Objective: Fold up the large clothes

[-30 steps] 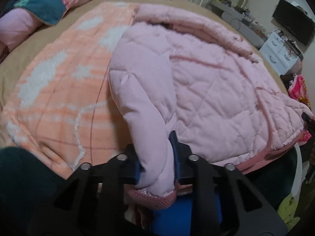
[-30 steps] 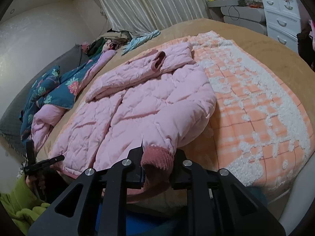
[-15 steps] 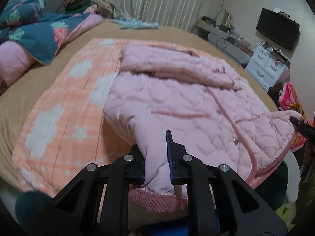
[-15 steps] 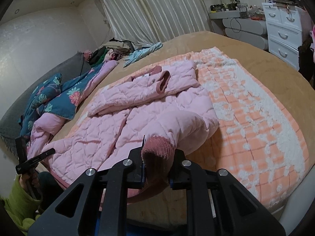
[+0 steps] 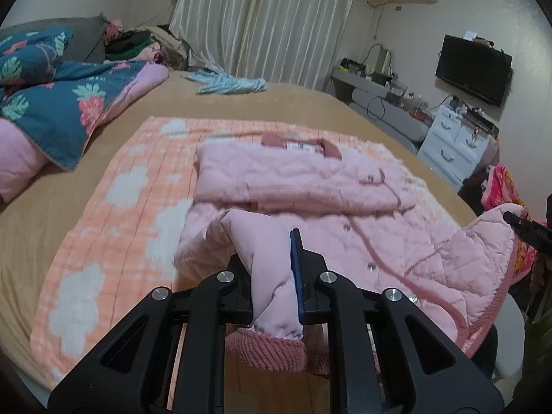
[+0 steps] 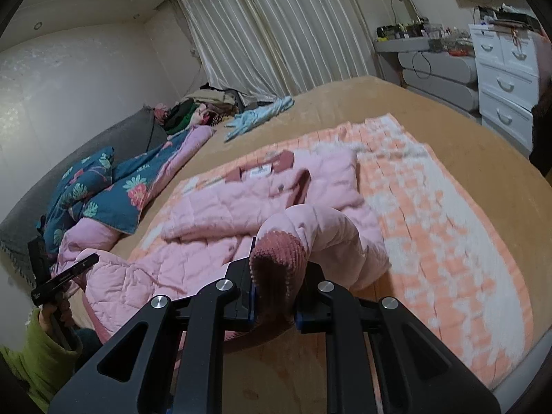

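A pink quilted jacket (image 5: 310, 186) lies on an orange-and-white blanket (image 5: 114, 214) on the bed, its top part folded over near the collar. My left gripper (image 5: 274, 283) is shut on one pink sleeve just above its knitted cuff (image 5: 265, 348) and holds it raised. My right gripper (image 6: 274, 286) is shut on the other sleeve at its dark pink ribbed cuff (image 6: 277, 258), lifted off the bed. The jacket also shows in the right wrist view (image 6: 241, 207). Each view shows the other gripper at the edge (image 5: 528, 231) (image 6: 63, 276).
A blue floral quilt (image 5: 51, 103) and pillows lie at the bed's left side. A light blue garment (image 5: 231, 84) lies at the far end. White drawers (image 5: 455, 141), a desk and a wall TV (image 5: 472, 69) stand to the right. Curtains hang behind.
Both grippers have risen and pulled back with the sleeves, lifting the jacket's lower part off the bed. The views have tilted up toward the room.
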Demonstrator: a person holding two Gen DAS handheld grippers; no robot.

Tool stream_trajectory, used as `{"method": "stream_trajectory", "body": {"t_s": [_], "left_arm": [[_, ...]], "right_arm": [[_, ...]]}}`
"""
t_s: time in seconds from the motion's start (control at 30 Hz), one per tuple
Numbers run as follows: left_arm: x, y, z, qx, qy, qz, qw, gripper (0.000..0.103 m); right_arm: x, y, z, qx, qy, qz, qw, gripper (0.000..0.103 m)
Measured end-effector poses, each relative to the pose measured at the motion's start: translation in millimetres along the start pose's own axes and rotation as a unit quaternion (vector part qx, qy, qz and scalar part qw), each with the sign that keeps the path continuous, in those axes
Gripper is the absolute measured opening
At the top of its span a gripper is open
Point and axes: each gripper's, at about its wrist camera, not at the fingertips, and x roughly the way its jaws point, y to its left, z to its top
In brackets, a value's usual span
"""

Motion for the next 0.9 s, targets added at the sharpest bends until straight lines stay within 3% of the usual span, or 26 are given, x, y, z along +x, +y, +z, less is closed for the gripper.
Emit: {"method": "stream_trajectory", "body": {"t_s": [0.5,0.9], "left_arm": [[12.8,2.1,69.3,-0.011,-0.032,-0.016,0.9993,0.008],[22.2,6.2,106.4,-0.012,-0.049,-0.003,0.9987,0.008]], "right_arm": [[19.8,6.5,71.2,-0.012,-0.029,-0.004,1.000,0.014],[35.8,6.0,113.8,0.001,-0.046,-0.002,0.999,0.014]]}}
